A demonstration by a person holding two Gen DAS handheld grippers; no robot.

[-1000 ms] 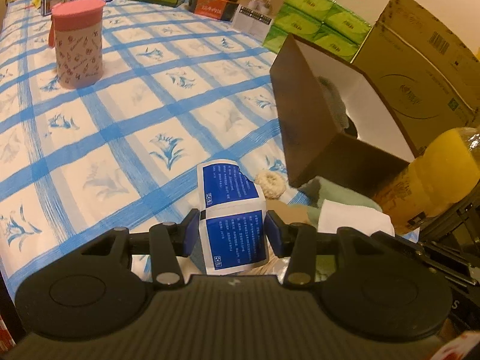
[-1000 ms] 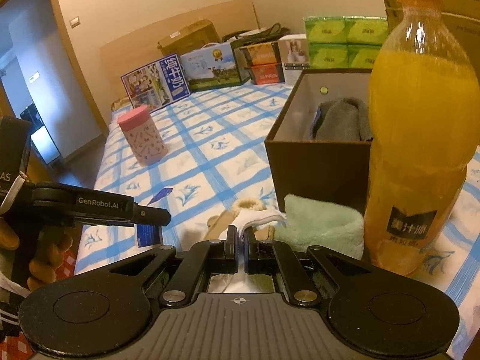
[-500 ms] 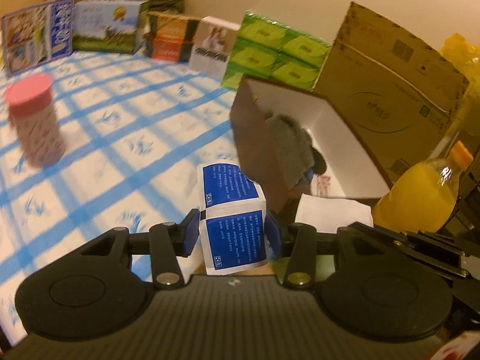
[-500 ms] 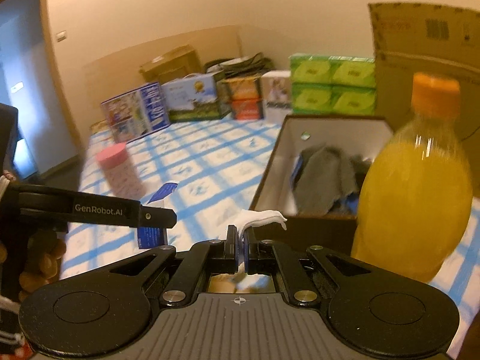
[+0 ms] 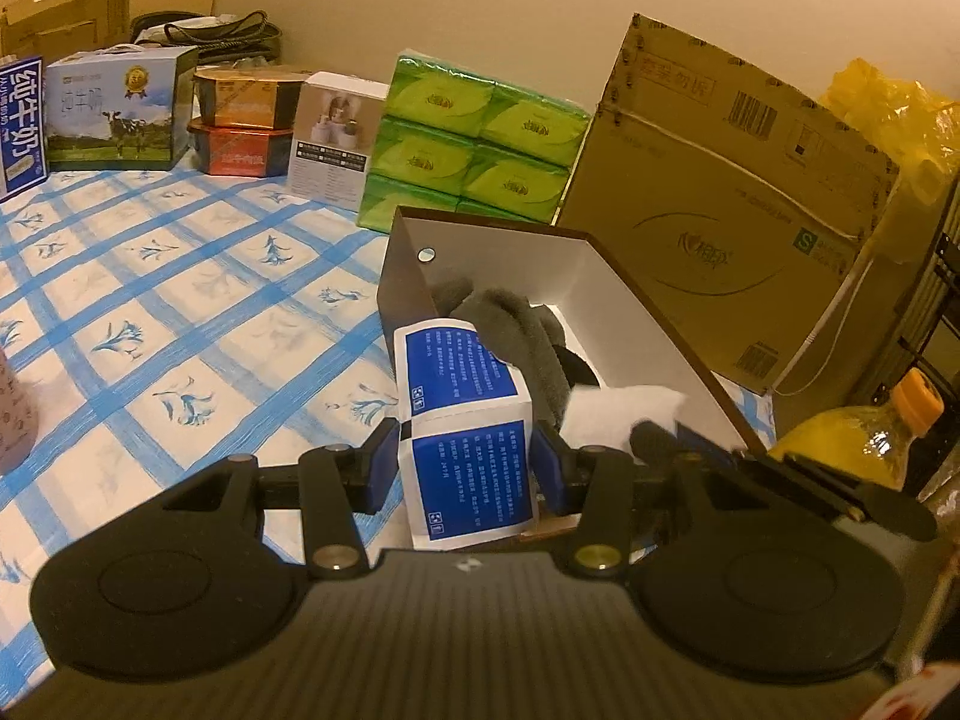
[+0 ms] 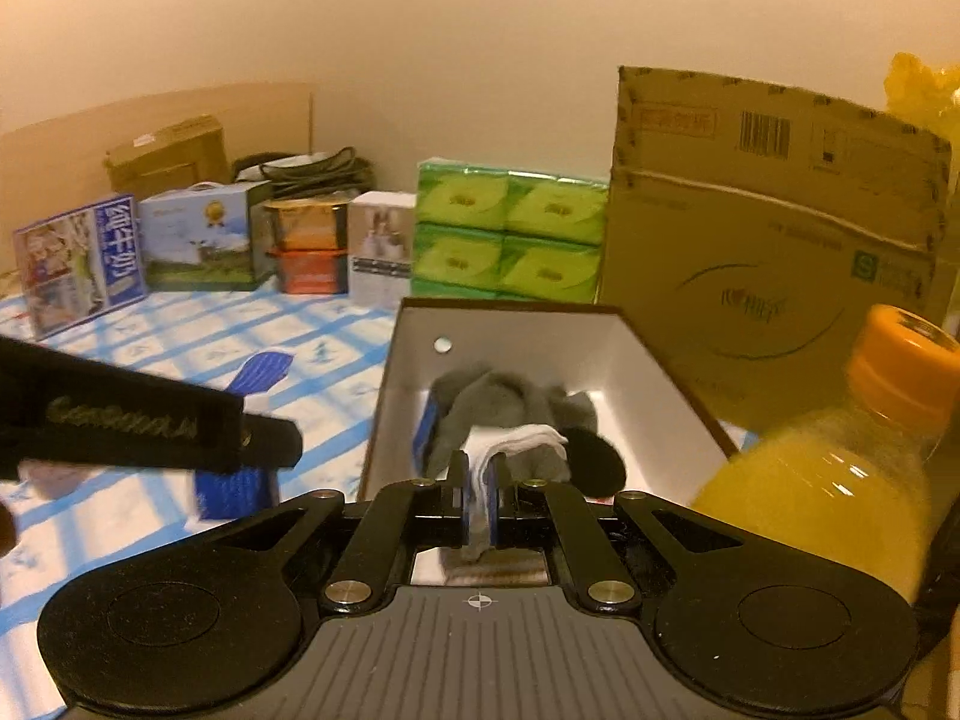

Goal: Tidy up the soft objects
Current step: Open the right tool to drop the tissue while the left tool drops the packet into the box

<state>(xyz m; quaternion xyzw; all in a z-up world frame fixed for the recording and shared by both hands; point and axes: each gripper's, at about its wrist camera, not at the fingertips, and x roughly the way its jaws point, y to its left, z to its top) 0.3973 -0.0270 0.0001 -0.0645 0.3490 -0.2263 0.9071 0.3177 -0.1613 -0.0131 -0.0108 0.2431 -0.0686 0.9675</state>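
Box (image 6: 654,354) sits open on the far right of the bed, ready for soft things, with grey cloth (image 6: 498,402) already inside. Left claw (image 5: 465,468) squeezes a blue-and-white packet (image 5: 468,438) near the box's left wall. Right claw (image 6: 477,501) pinches a white cloth (image 6: 528,438) tight above the box, probably to drop it in.

A juice bottle (image 6: 828,480) stands beside a cardboard box (image 5: 726,228), with green tissue packs (image 5: 474,144) and milk cartons (image 5: 114,108) along the wall.
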